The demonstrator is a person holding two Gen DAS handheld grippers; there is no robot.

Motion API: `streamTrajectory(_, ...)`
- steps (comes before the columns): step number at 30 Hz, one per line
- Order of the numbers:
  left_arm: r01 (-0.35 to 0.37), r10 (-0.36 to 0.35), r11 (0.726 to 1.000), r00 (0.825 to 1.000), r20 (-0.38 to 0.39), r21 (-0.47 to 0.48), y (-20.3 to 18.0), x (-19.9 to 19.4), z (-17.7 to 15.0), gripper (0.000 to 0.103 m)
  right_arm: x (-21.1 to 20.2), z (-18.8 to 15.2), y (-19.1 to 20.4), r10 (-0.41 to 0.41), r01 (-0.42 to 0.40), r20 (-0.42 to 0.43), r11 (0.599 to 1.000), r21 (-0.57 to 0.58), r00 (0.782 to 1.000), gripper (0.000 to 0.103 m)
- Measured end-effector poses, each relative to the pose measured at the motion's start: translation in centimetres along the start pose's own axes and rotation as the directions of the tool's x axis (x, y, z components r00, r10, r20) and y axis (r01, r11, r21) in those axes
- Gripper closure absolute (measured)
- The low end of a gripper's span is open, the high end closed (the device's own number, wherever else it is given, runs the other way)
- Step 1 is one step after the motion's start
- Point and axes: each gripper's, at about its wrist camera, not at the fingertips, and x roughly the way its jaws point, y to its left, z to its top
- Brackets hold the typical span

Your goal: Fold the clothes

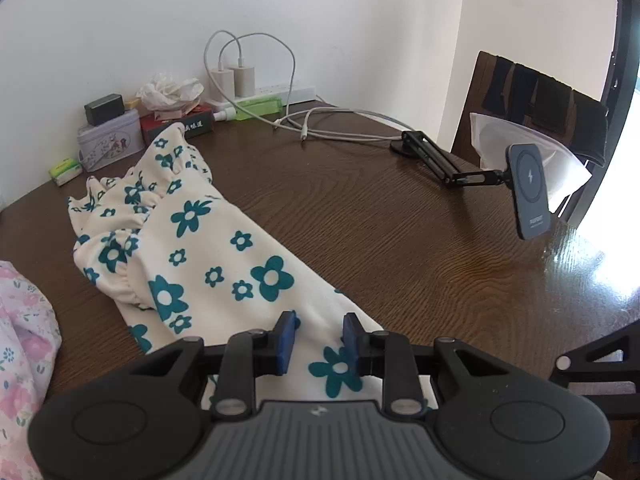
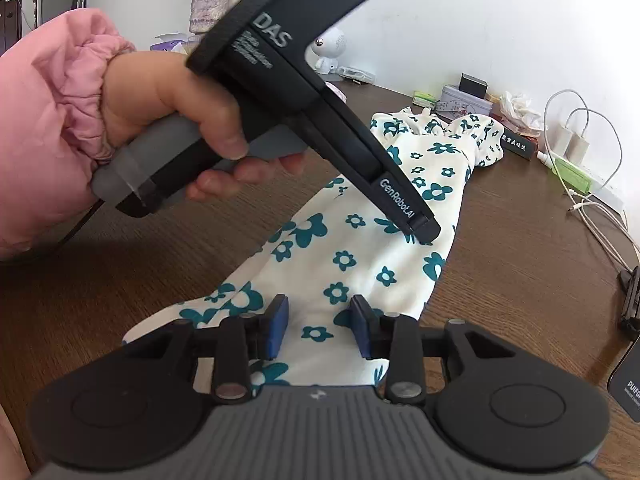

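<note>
A cream garment with teal flowers point(image 1: 224, 256) lies lengthwise on the dark wooden table point(image 1: 400, 220), its ruffled end toward the wall. My left gripper point(image 1: 318, 338) is open, its blue pads point(image 1: 286, 336) just above the garment's near end, holding nothing. In the right wrist view the same garment point(image 2: 360, 264) stretches away from my right gripper point(image 2: 320, 326), which is open over its near edge. The left gripper's body, held by a hand in a pink sleeve point(image 2: 52, 120), hangs over the garment's middle, its tip point(image 2: 424, 228) close to the cloth.
A pink floral cloth point(image 1: 24, 340) lies at the left. Tins, boxes and crumpled tissue point(image 1: 168, 88) line the wall, with a power strip, chargers and cables point(image 1: 304, 128). A phone holder arm point(image 1: 524, 188) stands at right before a chair point(image 1: 540, 100).
</note>
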Motion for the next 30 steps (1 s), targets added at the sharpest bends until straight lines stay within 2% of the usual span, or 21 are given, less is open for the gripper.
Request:
streamTrajectory(2,0.005,-0.005,1.0,1.0,0.009,-0.019,0.9,0.7,0.4,0.086,-0.2,-0.3,-0.1,0.01,-0.01,0.007,1.0,0.012,1.0,0.067)
streamTrajectory(4,0.012,-0.011,0.999,1.0,0.016,-0.05,2.1,1.6,1.1,0.088,-0.4,-0.5,-0.2,0.022,-0.022,0.013,0.999,0.022,1.0,0.066)
streamTrajectory(7,-0.017,0.02,0.995,0.999,0.032,-0.095,4.3,2.9,2.5,0.094,-0.7,-0.8,-0.3,0.035,-0.035,0.025,0.999,0.027,0.999,0.066)
streamTrajectory(15,-0.091,0.105,0.967,0.994,0.044,-0.238,10.1,6.5,6.5,0.096,-1.3,-1.3,-0.3,0.058,-0.059,0.044,0.998,0.027,0.997,0.065)
streamTrajectory(20,-0.153,0.167,0.952,0.986,0.03,-0.263,11.9,8.8,8.9,0.099,-1.3,-1.5,-0.5,0.073,-0.075,0.054,0.997,0.027,0.996,0.065)
streamTrajectory(25,-0.221,0.234,0.924,0.972,0.002,-0.312,15.0,11.1,9.9,0.099,-1.4,-1.7,-0.7,0.083,-0.085,0.062,0.996,0.027,0.995,0.065)
streamTrajectory(30,-0.231,0.251,0.903,0.968,0.007,-0.362,17.3,11.9,10.5,0.1,-1.4,-1.8,-1.1,0.092,-0.094,0.068,0.995,0.031,0.993,0.065)
